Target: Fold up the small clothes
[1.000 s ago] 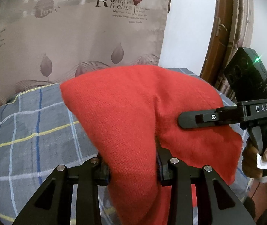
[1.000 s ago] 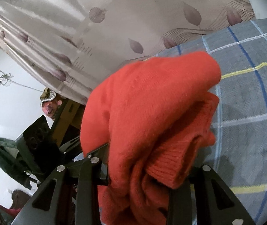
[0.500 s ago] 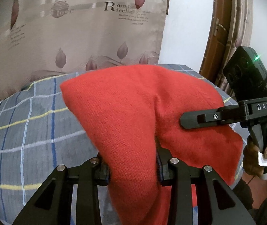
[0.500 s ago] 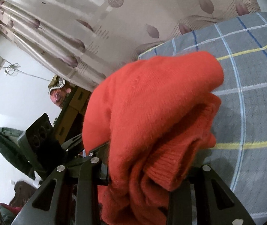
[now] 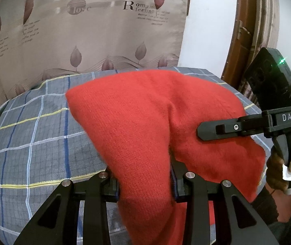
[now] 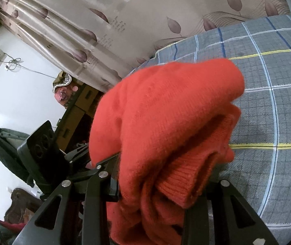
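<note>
A red knitted garment [image 5: 145, 126] hangs between both grippers above the grey checked bedspread [image 5: 33, 147]. My left gripper [image 5: 145, 185] is shut on one edge of it, and the cloth drapes over its jaws. My right gripper [image 6: 161, 185] is shut on a bunched part of the garment [image 6: 166, 122], with a ribbed cuff [image 6: 188, 185] folded near the jaws. In the left wrist view the right gripper [image 5: 204, 131] shows at the right, pressed into the cloth. The fingertips of both are hidden by cloth.
A beige leaf-print curtain [image 5: 84, 30] hangs behind the bed. A brown wooden door frame [image 5: 239, 30] stands at the right. In the right wrist view, boxes and furniture [image 6: 78, 106] stand beyond the bed's left edge.
Both grippers have tilted down with the garment held. More of the bedspread shows below and the curtain has slid up in both views. The grips are unchanged.
</note>
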A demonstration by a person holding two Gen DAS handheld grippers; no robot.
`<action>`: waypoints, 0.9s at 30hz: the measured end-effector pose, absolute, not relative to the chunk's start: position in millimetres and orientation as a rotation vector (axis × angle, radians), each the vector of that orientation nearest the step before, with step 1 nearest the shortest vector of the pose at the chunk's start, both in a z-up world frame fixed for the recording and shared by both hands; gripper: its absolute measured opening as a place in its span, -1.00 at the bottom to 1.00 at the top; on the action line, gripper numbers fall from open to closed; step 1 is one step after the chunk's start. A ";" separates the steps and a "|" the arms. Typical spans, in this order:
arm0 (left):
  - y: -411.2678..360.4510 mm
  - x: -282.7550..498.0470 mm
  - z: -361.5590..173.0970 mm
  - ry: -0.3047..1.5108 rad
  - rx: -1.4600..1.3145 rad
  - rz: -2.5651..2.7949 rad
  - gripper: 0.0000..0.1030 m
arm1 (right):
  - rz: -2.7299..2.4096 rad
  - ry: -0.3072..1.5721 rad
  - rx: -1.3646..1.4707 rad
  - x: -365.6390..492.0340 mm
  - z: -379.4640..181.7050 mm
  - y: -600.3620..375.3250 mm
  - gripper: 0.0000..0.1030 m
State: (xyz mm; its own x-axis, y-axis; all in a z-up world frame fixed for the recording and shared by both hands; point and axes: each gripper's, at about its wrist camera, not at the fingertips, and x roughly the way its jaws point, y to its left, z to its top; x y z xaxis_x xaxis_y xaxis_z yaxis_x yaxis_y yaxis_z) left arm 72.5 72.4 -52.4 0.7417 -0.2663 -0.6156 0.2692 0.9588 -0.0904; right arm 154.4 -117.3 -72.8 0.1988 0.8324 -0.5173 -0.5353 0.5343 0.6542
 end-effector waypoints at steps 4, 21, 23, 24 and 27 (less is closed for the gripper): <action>72.1 79.3 -60.4 0.685 0.010 -0.286 -0.29 | 0.978 0.979 0.369 160.5 -79.7 -115.8 -0.39; 81.0 108.9 -111.3 0.745 -0.041 -0.244 0.03 | 0.921 1.035 0.378 194.2 -130.8 -120.0 -0.32; 83.2 109.1 -113.9 0.735 -0.049 -0.239 0.10 | 0.915 1.033 0.376 196.8 -134.9 -121.2 -0.28; 83.3 108.5 -114.5 0.730 -0.047 -0.237 0.17 | 0.906 1.027 0.356 197.6 -136.8 -120.9 -0.25; 79.3 105.6 -117.9 0.697 0.009 -0.202 0.47 | 0.874 1.015 0.294 198.4 -142.8 -121.2 -0.06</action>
State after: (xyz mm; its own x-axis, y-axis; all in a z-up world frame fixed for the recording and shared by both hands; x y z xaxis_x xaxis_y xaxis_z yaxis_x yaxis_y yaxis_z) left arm 105.6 79.3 -117.9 0.7480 -0.1819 -0.6383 0.1876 0.9804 -0.0595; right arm 198.4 -121.2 -142.8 0.2352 0.7519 -0.6159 -0.4972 0.6376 0.5884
